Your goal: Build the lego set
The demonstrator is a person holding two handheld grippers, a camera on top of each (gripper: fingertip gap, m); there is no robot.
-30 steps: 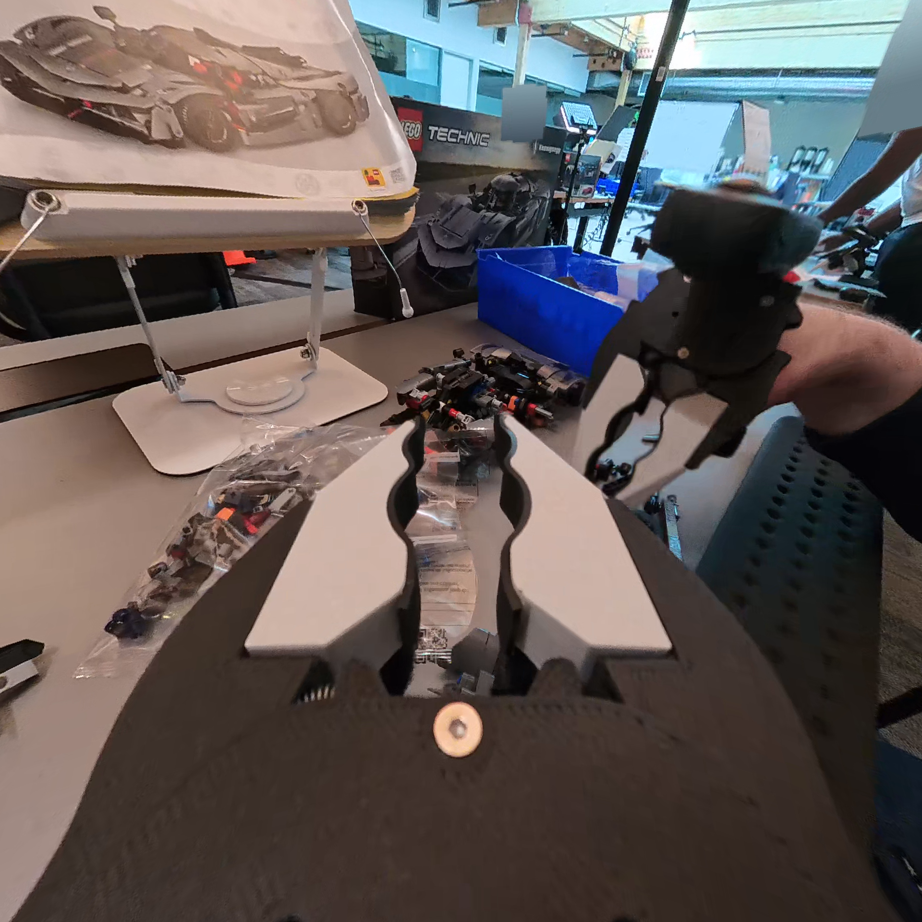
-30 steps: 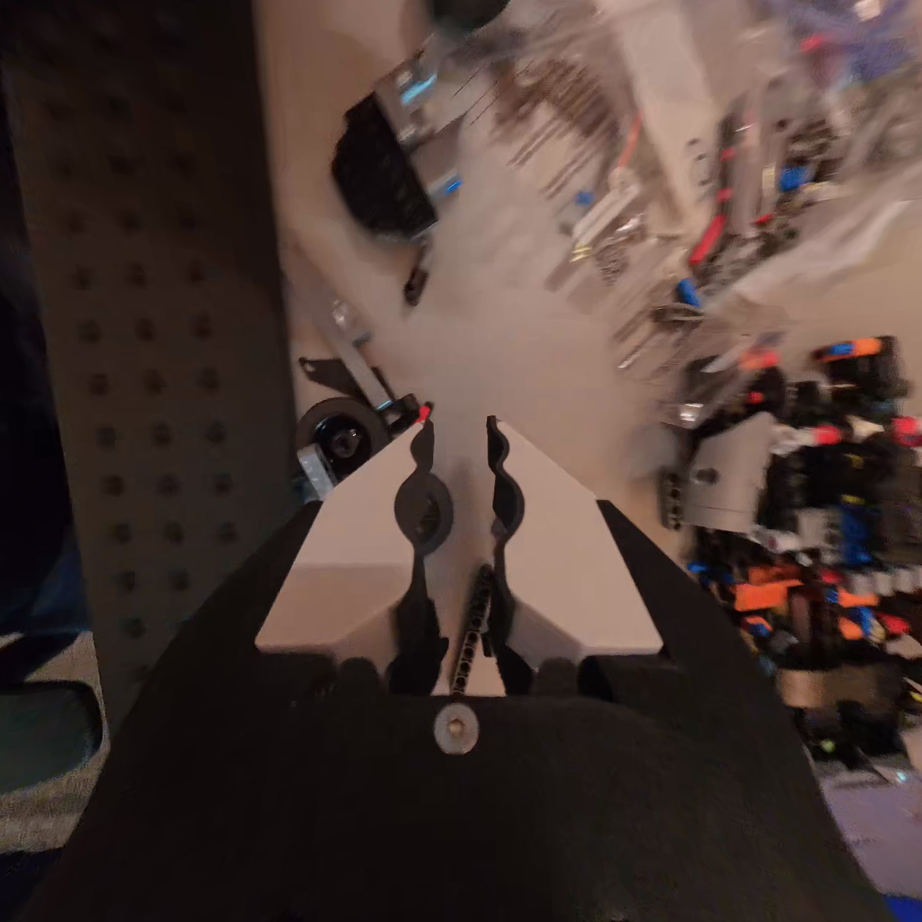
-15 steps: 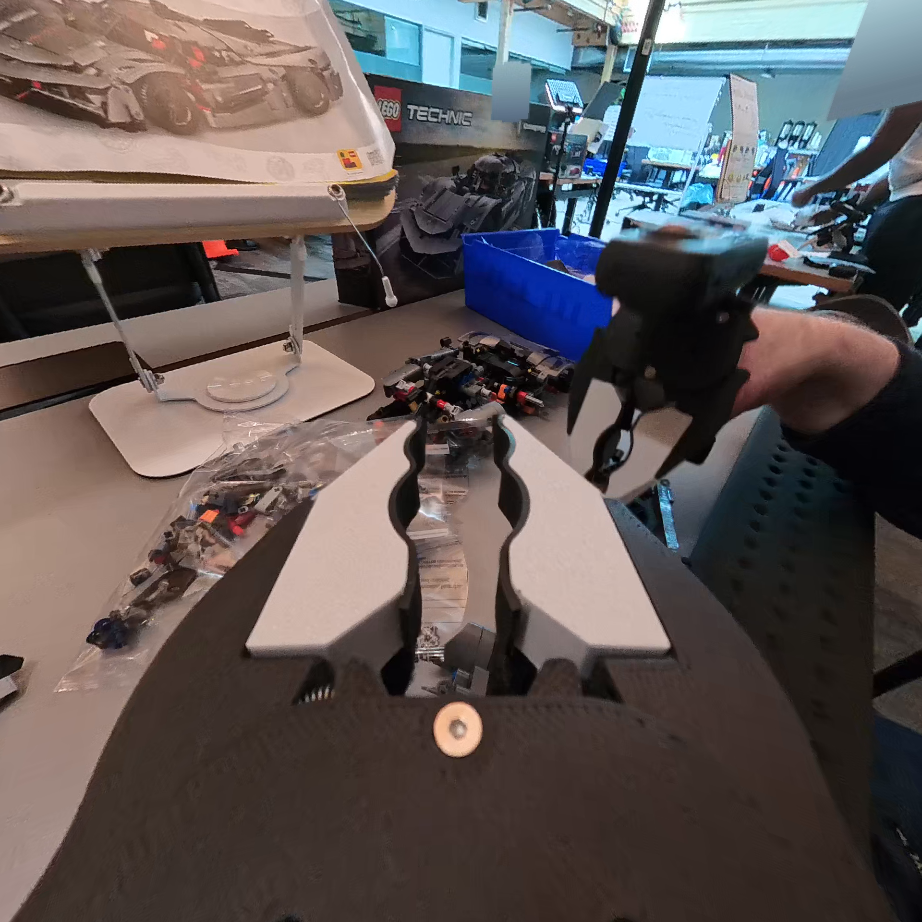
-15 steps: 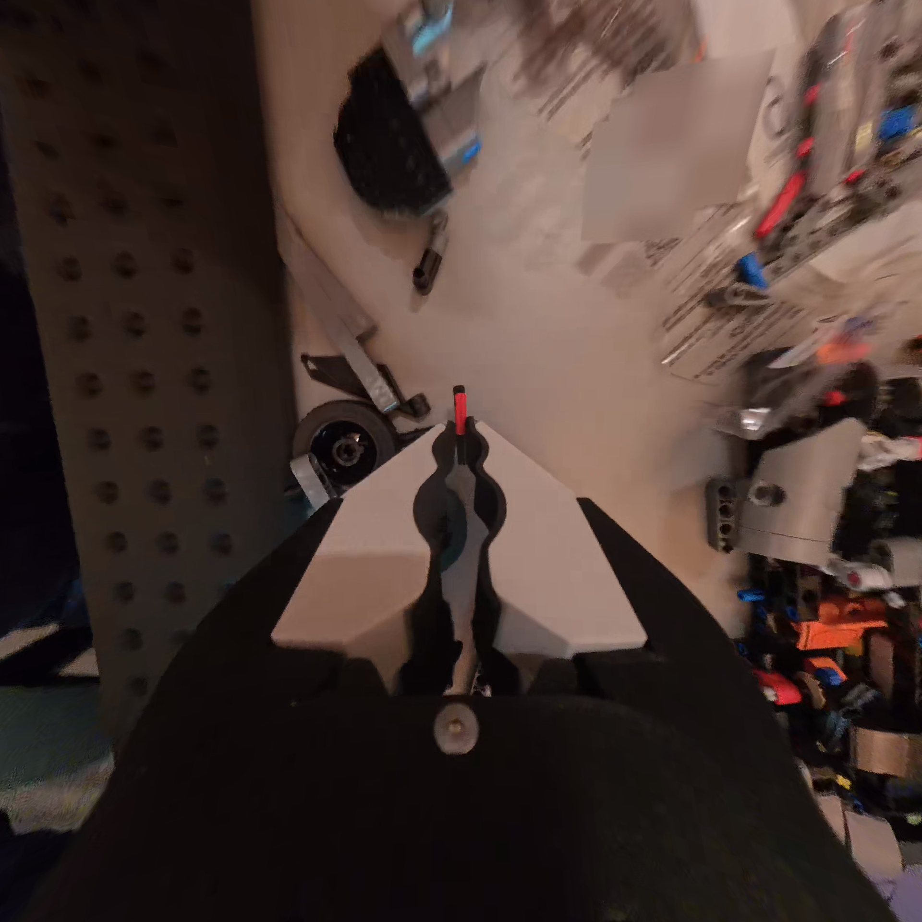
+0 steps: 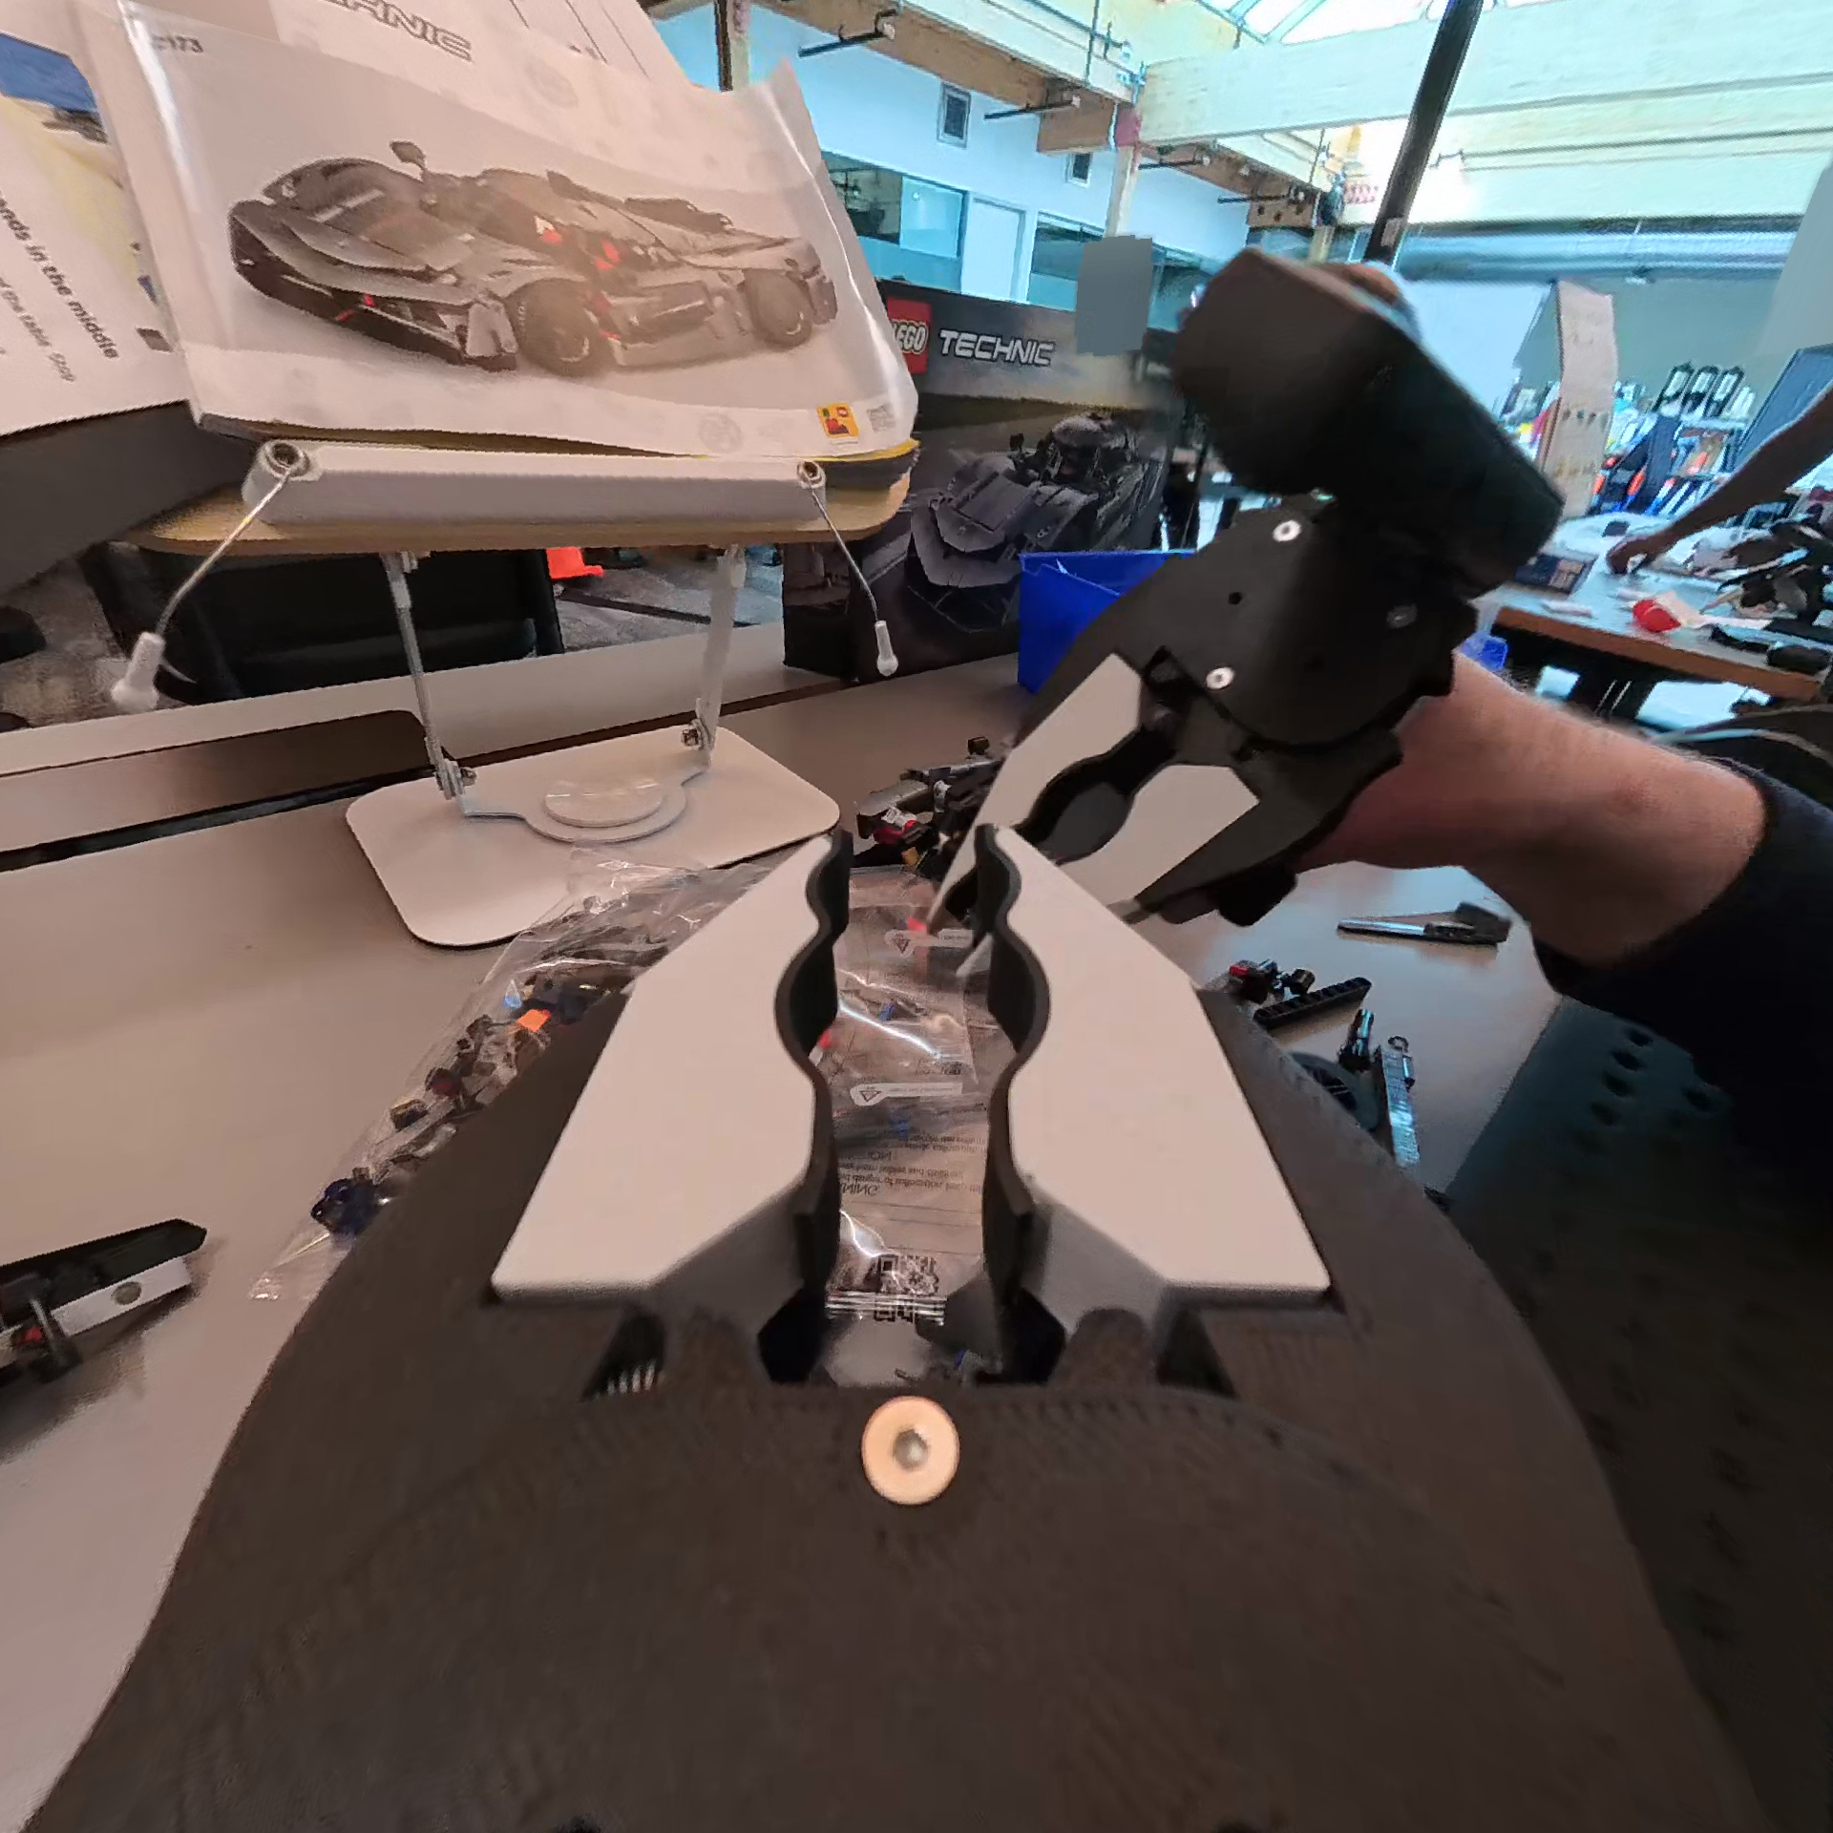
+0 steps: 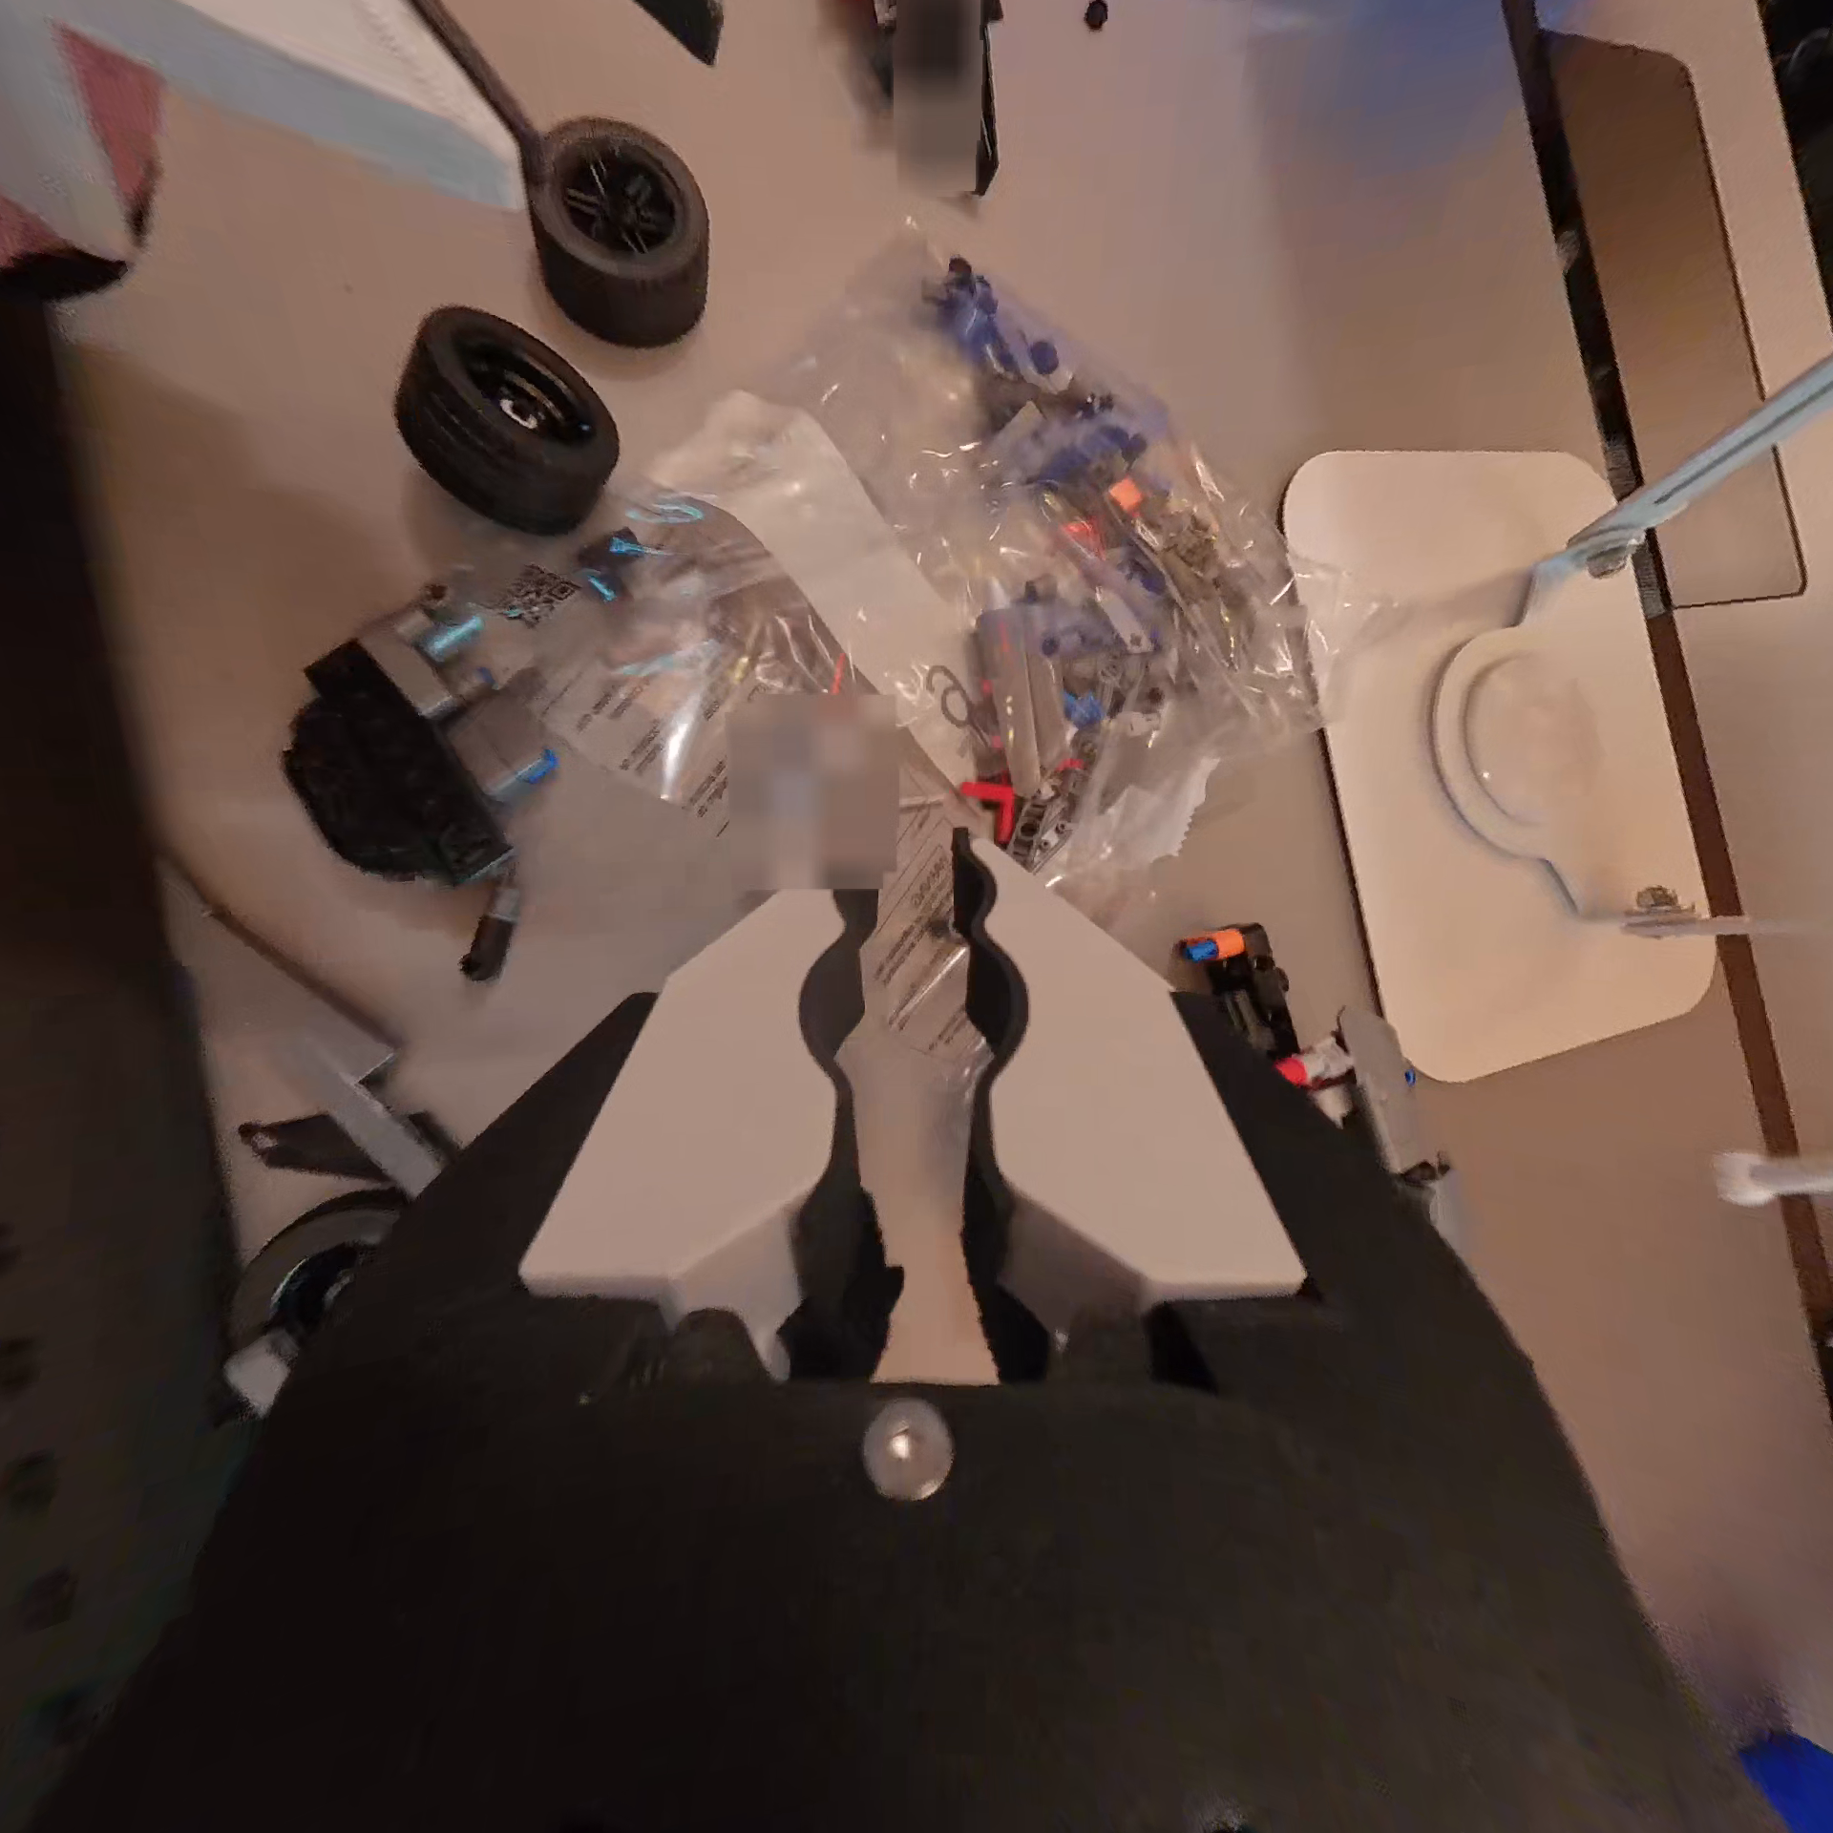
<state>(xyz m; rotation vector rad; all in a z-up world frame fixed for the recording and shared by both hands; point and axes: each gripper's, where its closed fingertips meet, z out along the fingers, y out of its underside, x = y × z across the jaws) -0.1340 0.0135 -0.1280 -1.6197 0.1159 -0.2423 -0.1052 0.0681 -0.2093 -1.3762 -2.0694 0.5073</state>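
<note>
The table (image 5: 179,992) is pale grey and smooth, and behind it there is a large bright hall with other tables and a blue bin (image 5: 1066,615). On the table stands a white book stand (image 5: 595,823) which carries the open instruction booklet (image 5: 516,298) with the picture of a dark car. The clear bag of lego pieces (image 6: 1081,615) lies flat between the stand base and two black wheels (image 6: 506,431), with its long axis running roughly away from the left gripper (image 5: 913,873); the partly built dark model (image 5: 922,803) sits behind it, mostly hidden. The left gripper hangs above the near end of the bag with its jaws apart and nothing between them. The right gripper (image 5: 957,908), held by a hand (image 5: 1547,794), points steeply down at the bag; its jaws are also apart and empty, with the tips just above the plastic. A small red piece (image 6: 992,798) shows in the bag near these tips.
</note>
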